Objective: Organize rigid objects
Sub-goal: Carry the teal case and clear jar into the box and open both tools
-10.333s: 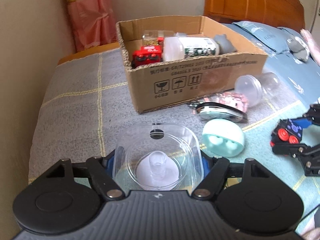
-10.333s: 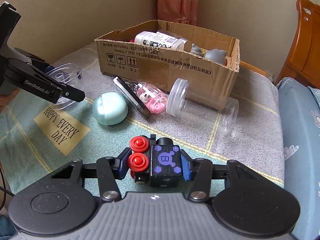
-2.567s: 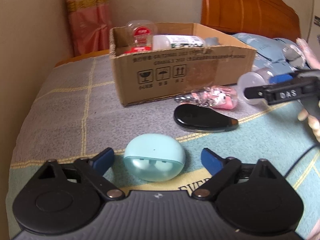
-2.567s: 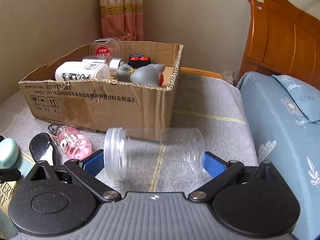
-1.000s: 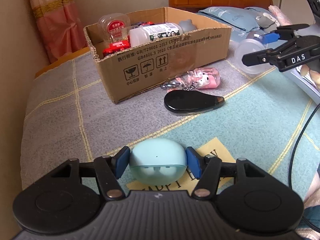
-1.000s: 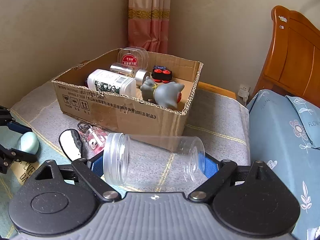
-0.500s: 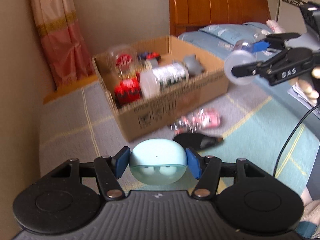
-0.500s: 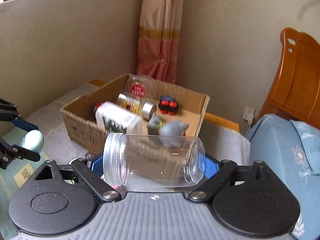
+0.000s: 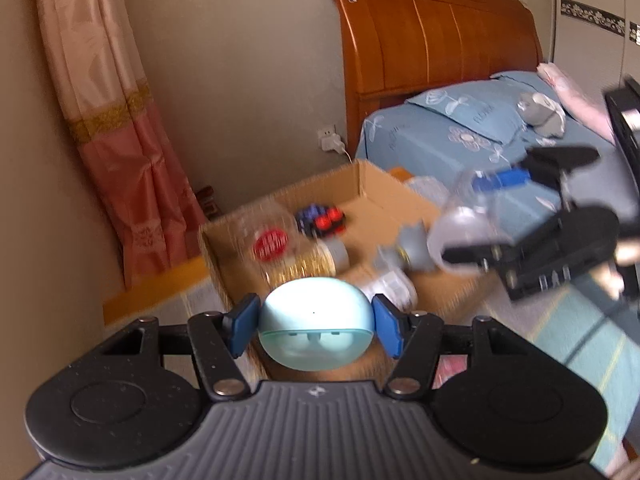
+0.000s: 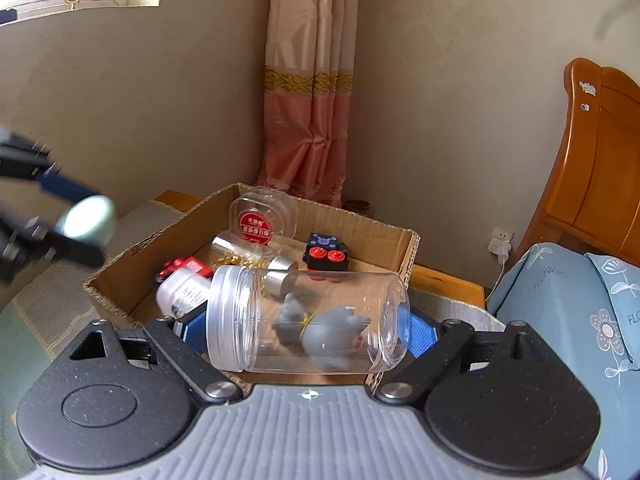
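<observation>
Hanging in the air above the near wall of the open brown cardboard box (image 9: 372,188), the rounded pale-blue plastic case (image 9: 316,326) is clamped between the blue pads of the left gripper (image 9: 316,324). The right gripper (image 10: 308,330) is closed on a clear cylindrical plastic jar (image 10: 308,320), held sideways over the same box. Inside lie a white bottle (image 10: 182,290), a grey toy figure (image 9: 414,246), a black block with red buttons (image 10: 326,256) and a clear red-labelled container (image 10: 260,220).

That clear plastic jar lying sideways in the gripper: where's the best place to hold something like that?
End to end, as now: the clear jar lies sideways, and the right gripper has one blue pad on its ribbed mouth and the other on its flat base. Those ends look firmer than the smooth round wall, which would probably roll or flex.
</observation>
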Demonstrator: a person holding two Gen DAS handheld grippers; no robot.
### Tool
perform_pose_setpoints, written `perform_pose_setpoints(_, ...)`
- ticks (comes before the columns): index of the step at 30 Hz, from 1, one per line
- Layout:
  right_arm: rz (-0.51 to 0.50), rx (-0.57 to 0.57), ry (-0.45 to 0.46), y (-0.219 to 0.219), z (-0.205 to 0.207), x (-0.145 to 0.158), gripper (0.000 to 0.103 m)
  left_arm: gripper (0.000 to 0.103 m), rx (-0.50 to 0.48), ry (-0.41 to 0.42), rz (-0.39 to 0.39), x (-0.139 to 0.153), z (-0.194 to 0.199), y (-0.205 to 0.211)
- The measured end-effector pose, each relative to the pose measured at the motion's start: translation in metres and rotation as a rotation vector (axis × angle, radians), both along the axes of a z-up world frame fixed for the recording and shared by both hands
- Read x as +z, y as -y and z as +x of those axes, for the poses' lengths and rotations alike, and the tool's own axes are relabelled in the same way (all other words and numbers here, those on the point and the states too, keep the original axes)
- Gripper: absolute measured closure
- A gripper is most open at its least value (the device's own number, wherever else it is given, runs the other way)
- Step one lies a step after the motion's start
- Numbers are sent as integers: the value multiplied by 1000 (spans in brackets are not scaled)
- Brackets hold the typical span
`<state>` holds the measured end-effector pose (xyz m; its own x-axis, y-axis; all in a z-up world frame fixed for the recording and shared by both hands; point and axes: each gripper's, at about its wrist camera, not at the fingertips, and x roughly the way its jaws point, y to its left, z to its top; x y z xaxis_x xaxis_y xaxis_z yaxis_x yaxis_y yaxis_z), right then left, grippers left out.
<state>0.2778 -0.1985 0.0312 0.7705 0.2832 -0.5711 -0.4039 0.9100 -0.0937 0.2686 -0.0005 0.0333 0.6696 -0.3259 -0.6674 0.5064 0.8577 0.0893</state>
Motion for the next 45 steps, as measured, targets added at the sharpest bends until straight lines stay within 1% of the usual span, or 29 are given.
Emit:
perform_pose_setpoints(5,5,-4,-13,1,31,2,9,43,3,4,-12,9,36,17)
perform_pose_setpoints(8,-8,-7,4,-2,53,0,9,43,0,2,-13,10,49,25)
perform_pose_setpoints(11,-16,19,-21,-2,73,-6,0,43,5,-5,-20,10,57,29)
perform_pose_setpoints(14,4,15,-41,3,77,-9,0,43,-4,-14,-19,7,59,33)
perform_pose_setpoints(19,-6,16,-50,13,69,-14,0,43,-40,-39,-10,0,60,46)
perform_pose_setpoints(22,-13,31,-60,20,60,-12,0,43,-82,-49,-9,-2,54,59)
perform_pose_setpoints(27,-65,44,-52,34,40,-8,0,43,-154,-75,-3,-8,44,83)
perform_pose_setpoints(30,-88,30,-49,45,28,-7,0,43,-188,-97,-15,-12,38,94)
perform_pose_setpoints(33,-108,7,-48,56,17,-8,0,43,-218,-110,-2,-17,33,105)
perform_pose_setpoints(36,-124,-18,-52,65,9,-10,0,43,-229,-124,10,-25,30,113)
perform_pose_setpoints(39,-124,-24,-56,72,1,-11,0,43,-231,-148,13,-33,29,118)
perform_pose_setpoints(41,-127,-28,-55,74,-5,-11,0,43,-231,-150,18,-35,28,119)
perform_pose_setpoints(43,-127,-25,-52,75,-10,-9,0,35,-221,-130,22,-31,24,120)
perform_pose_setpoints(44,-126,-25,-50,75,-11,-9,0,25,-219,-122,23,-28,22,120)
perform_pose_setpoints(45,-124,-23,-49,75,-14,-8,0,19,-216,-106,18,-23,20,119)
